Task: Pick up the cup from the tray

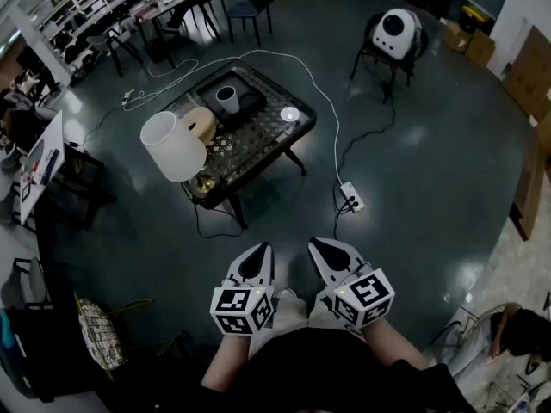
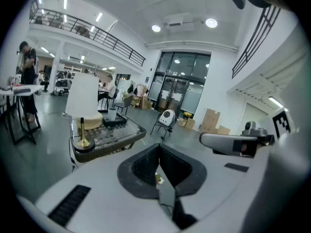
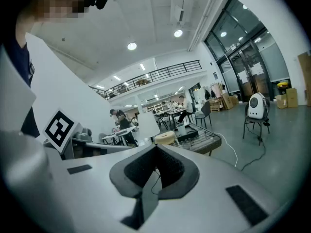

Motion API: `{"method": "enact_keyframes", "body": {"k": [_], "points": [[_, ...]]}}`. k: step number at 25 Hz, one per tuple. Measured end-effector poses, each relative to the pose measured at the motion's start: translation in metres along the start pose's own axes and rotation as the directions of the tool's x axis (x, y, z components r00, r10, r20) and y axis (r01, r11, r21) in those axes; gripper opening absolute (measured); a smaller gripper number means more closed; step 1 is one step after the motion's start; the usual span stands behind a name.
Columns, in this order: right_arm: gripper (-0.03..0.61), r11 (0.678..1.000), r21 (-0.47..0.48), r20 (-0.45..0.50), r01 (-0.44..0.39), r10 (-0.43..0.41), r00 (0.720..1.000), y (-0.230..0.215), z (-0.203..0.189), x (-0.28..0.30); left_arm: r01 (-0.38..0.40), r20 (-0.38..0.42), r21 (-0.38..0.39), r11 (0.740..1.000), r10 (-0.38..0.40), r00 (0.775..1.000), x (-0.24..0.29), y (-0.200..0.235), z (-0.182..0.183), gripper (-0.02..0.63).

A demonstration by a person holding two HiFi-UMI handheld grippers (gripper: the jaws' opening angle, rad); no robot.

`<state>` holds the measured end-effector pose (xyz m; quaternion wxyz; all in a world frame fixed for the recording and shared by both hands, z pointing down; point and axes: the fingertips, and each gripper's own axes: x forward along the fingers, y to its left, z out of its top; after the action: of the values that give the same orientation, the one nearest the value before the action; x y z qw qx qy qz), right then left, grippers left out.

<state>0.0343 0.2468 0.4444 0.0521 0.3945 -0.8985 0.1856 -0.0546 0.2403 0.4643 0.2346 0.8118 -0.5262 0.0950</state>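
A grey-white cup point(image 1: 227, 98) stands upright in a black tray point(image 1: 245, 94) on a low dark lattice table point(image 1: 258, 140), well ahead of me across the floor. In the left gripper view the cup point(image 2: 112, 113) and tray point(image 2: 114, 123) sit behind a lamp. The right gripper view shows the cup point(image 3: 181, 129) small and far off. My left gripper point(image 1: 258, 255) point(image 2: 159, 146) and right gripper point(image 1: 322, 248) point(image 3: 156, 146) are held side by side close to my body, far short of the table. Both are shut with nothing between the pads.
On the table stand a white-shaded lamp point(image 1: 172, 144) with a brass base, a beige round thing point(image 1: 200, 124) and a small white disc point(image 1: 290, 114). A white cable runs to a power strip point(image 1: 349, 198) on the floor. A stool with a white carrier point(image 1: 396, 34) stands beyond.
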Motion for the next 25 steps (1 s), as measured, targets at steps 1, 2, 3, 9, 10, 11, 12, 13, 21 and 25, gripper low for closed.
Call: {"method": "enact_keyframes", "body": {"k": [1, 2, 3, 9, 10, 11, 12, 13, 21, 25], "points": [[0.012, 1.000, -0.012, -0.003, -0.004, 0.004, 1.000, 0.004, 0.000, -0.001, -0.011, 0.007, 0.033, 0.999, 0.011, 1.000, -0.002, -0.003, 0.002, 0.011], [0.012, 1.000, -0.022, -0.007, -0.009, 0.009, 1.000, 0.007, -0.001, -0.003, -0.021, 0.014, 0.062, 0.998, 0.020, 1.000, -0.004, -0.005, 0.004, 0.011], [0.012, 0.999, -0.029, -0.012, -0.013, 0.013, 1.000, 0.010, -0.002, -0.003, -0.027, 0.018, 0.083, 0.996, 0.025, 1.000, -0.007, -0.008, 0.005, 0.011], [0.011, 0.997, -0.056, -0.016, -0.056, 0.055, 0.998, 0.025, 0.000, 0.006, -0.018, 0.022, 0.050, 0.999, 0.017, 1.000, -0.018, -0.009, 0.003, 0.011], [0.011, 0.996, -0.067, -0.013, -0.065, 0.065, 0.998, 0.027, 0.003, 0.009, -0.024, 0.018, 0.041, 0.999, 0.024, 1.000, -0.018, -0.007, 0.003, 0.011], [0.011, 0.994, -0.077, -0.011, -0.074, 0.073, 0.997, 0.029, 0.006, 0.011, -0.030, 0.016, 0.035, 0.999, 0.029, 0.999, -0.018, -0.005, 0.002, 0.011], [0.011, 0.993, -0.087, -0.009, -0.081, 0.080, 0.997, 0.032, 0.007, 0.013, -0.033, 0.015, 0.030, 0.999, 0.032, 0.999, -0.019, -0.003, 0.002, 0.011], [0.011, 0.992, -0.094, -0.007, -0.086, 0.086, 0.996, 0.035, 0.009, 0.015, -0.033, 0.014, 0.029, 0.999, 0.033, 0.999, -0.020, -0.001, 0.001, 0.011], [0.012, 0.992, -0.040, 0.012, -0.124, 0.124, 0.992, 0.050, 0.010, 0.040, -0.025, 0.005, 0.038, 0.999, 0.024, 1.000, -0.020, 0.023, 0.006, 0.010], [0.012, 0.993, -0.032, 0.004, -0.114, 0.114, 0.993, 0.055, 0.008, 0.055, -0.014, -0.013, 0.058, 0.998, 0.015, 1.000, -0.020, 0.035, 0.005, 0.011]]}}
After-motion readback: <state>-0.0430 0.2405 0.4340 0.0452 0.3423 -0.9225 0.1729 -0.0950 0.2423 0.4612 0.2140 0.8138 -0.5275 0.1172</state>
